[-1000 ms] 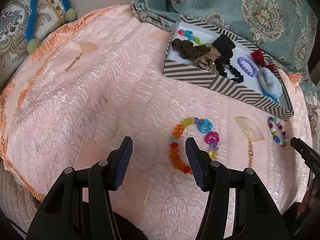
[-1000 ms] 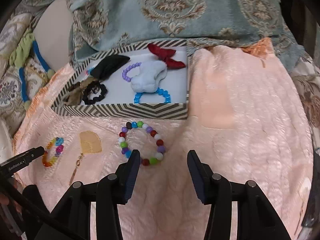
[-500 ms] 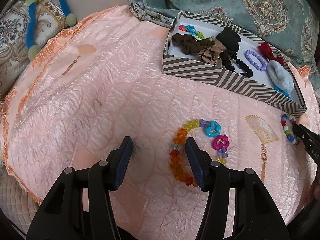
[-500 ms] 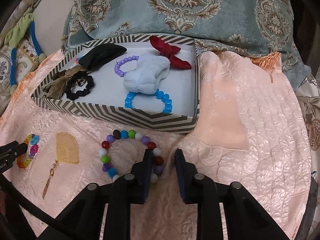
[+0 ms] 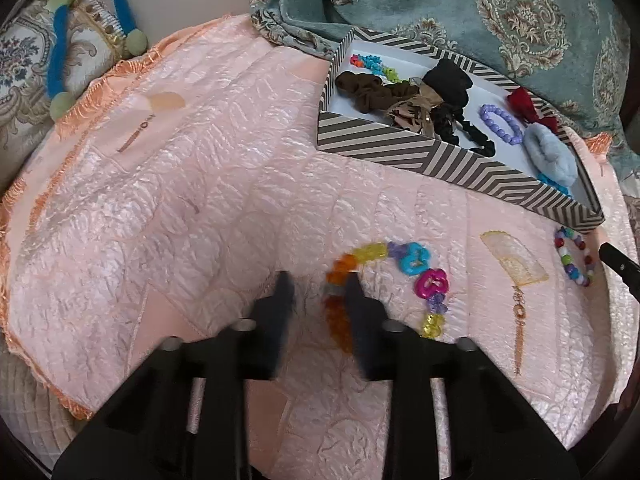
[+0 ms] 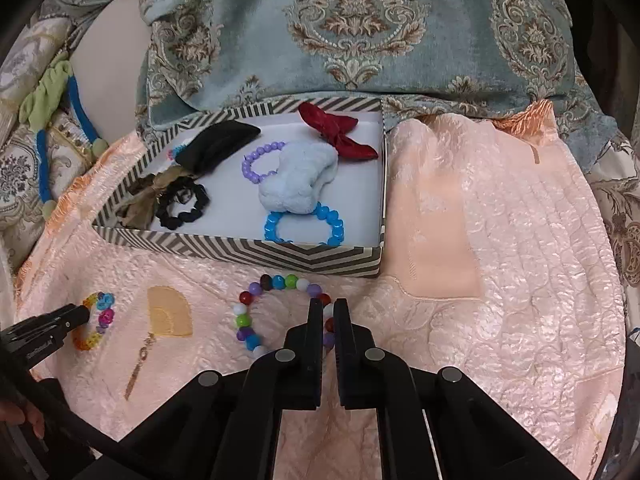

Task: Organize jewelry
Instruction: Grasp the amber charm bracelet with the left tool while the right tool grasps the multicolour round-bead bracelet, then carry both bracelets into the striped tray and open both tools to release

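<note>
A round-bead bracelet (image 6: 256, 312) of mixed colours lies on the pink quilt just in front of the striped box (image 6: 280, 254). My right gripper (image 6: 327, 305) is shut on its right side. A chunky bracelet (image 5: 404, 280) of orange, yellow, blue and pink beads lies further left on the quilt; it also shows in the right wrist view (image 6: 96, 322). My left gripper (image 5: 318, 286) is down at its orange beads, jaws half closed and blurred, the right finger over the beads. The box holds scrunchies, bows and bead bracelets.
The pink quilt (image 5: 180, 200) covers the surface, with embroidered fan motifs (image 5: 514, 260). A teal patterned cloth (image 6: 360, 32) lies behind the box. A green and blue toy (image 5: 60, 32) lies on a cushion at far left. The round-bead bracelet also shows in the left wrist view (image 5: 574, 252).
My right gripper moved forward and shut on the round-bead bracelet. My left gripper moved forward to the chunky bracelet and its jaws have narrowed from wide open.
</note>
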Demonstrator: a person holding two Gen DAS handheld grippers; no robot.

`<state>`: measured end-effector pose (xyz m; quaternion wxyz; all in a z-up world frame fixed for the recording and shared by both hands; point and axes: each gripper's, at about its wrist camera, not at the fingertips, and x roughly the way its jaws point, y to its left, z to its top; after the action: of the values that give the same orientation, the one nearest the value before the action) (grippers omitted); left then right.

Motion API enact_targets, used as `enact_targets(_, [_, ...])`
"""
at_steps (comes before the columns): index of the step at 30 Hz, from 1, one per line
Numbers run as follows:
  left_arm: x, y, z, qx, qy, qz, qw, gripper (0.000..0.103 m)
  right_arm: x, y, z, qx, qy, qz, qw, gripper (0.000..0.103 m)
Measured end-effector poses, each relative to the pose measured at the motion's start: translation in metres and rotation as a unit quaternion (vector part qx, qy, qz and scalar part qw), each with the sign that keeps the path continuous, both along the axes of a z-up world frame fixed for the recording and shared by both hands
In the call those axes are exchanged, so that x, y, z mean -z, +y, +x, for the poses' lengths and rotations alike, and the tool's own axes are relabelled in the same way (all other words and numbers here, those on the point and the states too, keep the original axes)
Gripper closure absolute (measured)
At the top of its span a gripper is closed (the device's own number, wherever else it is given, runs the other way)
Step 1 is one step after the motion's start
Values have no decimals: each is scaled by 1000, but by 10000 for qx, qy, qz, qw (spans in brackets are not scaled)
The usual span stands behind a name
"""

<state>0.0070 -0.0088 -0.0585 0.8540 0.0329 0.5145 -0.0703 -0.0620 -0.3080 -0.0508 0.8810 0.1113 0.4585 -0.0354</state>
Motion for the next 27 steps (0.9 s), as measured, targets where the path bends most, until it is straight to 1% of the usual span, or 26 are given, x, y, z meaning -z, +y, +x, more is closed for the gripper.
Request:
enact_targets(3, [-1, 3, 1, -20, 41, -114, 9999, 89, 2, -1, 4, -103, 111, 162, 9998, 98])
enact_targets(4, [-1, 4, 1, -27, 47, -148, 9999, 89, 4, -2, 7, -130, 168, 187, 9996, 95])
enact_targets(5, [-1, 4, 1, -25, 50, -165, 9998, 90, 7, -1, 10, -143, 218, 150, 9995, 87])
enact_targets(7, [0, 4, 0, -10, 50, -174, 9998, 91, 12, 0, 15, -221, 265, 85, 9994, 77])
enact_targets(10, [0, 4, 0, 17, 51, -188, 9998, 93, 24, 4, 21, -376, 402, 29, 9985, 77])
enact_targets(12, [1, 3, 0, 21, 51, -179, 9998, 93, 28, 7, 22, -417, 448, -135, 9980, 86])
enact_targets(13, [0, 3, 0, 27, 52, -182, 9998, 94, 28, 10, 22, -447, 430, -287, 9977, 95])
enact_targets(14, [0, 3, 0, 31, 64, -209, 9998, 94, 25, 11, 21, -473, 403, -297, 9976, 95])
enact_targets(17, [-8, 5, -2, 76, 167, -535, 9984, 94, 10, 9, 13, -457, 180, -124, 9987, 95])
enact_targets(21, [-29, 1, -4, 176, 68, -820, 9965, 95, -16, 8, 5, -448, -84, 123, 9989, 95])
enact_targets(27, [-59, -7, -4, 360, -84, -1060, 9937, 95, -51, 12, -4, -502, -424, 171, 9977, 95])
